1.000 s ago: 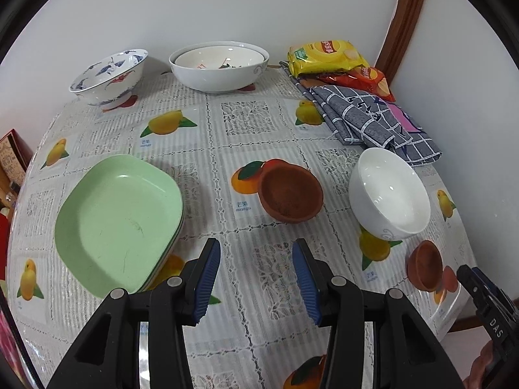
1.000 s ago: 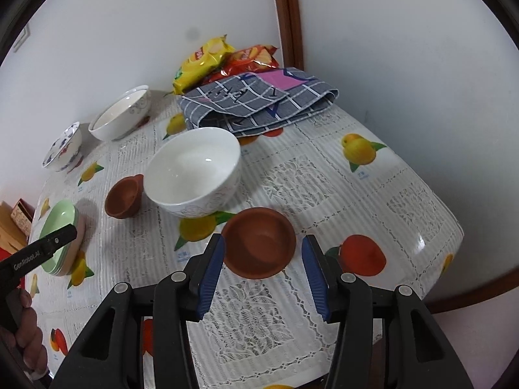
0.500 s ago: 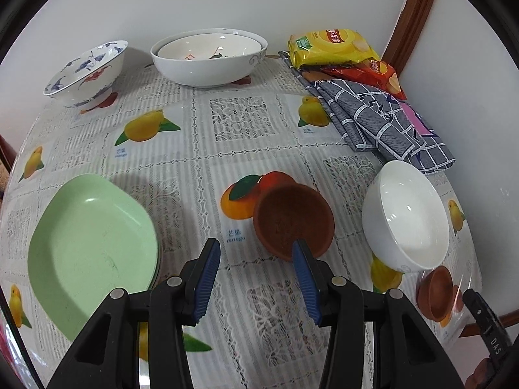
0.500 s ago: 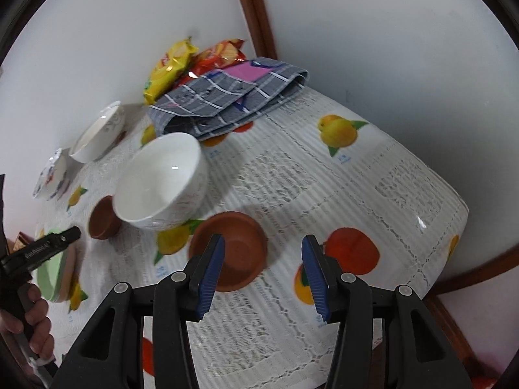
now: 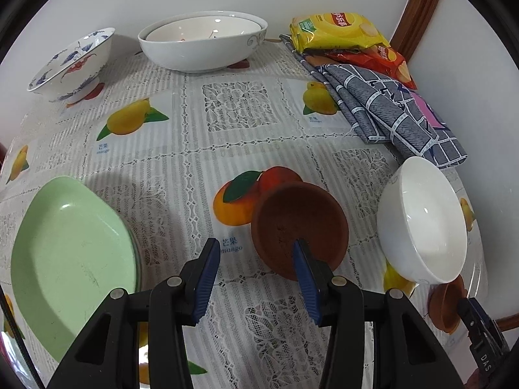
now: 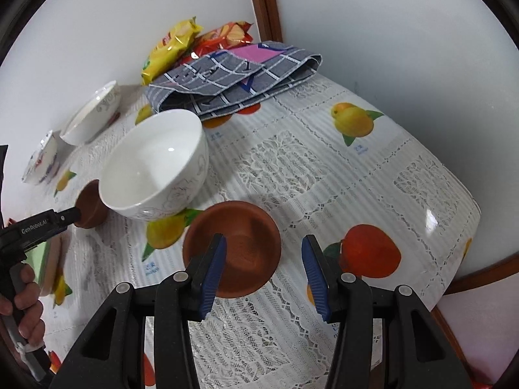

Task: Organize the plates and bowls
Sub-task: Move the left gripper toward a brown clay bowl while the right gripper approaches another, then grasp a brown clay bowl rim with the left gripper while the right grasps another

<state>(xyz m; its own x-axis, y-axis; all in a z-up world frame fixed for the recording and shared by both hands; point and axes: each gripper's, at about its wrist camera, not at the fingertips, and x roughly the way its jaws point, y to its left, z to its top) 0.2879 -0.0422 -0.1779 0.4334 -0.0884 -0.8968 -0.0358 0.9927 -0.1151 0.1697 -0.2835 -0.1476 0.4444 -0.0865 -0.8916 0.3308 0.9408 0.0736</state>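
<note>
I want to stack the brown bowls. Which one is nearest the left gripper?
The brown bowl beside the printed orange: the left gripper has one finger over its rim. The other brown bowl sits behind the white bowl.

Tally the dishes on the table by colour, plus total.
White bowls: 3, a nested pair and a single.
Blue-patterned bowl: 1.
Brown dishes: 2, one before the left hand-held gripper, one before the right hand-held gripper.
Green plates: a stack, count unclear.
Total: 6 plus the stack.
</note>
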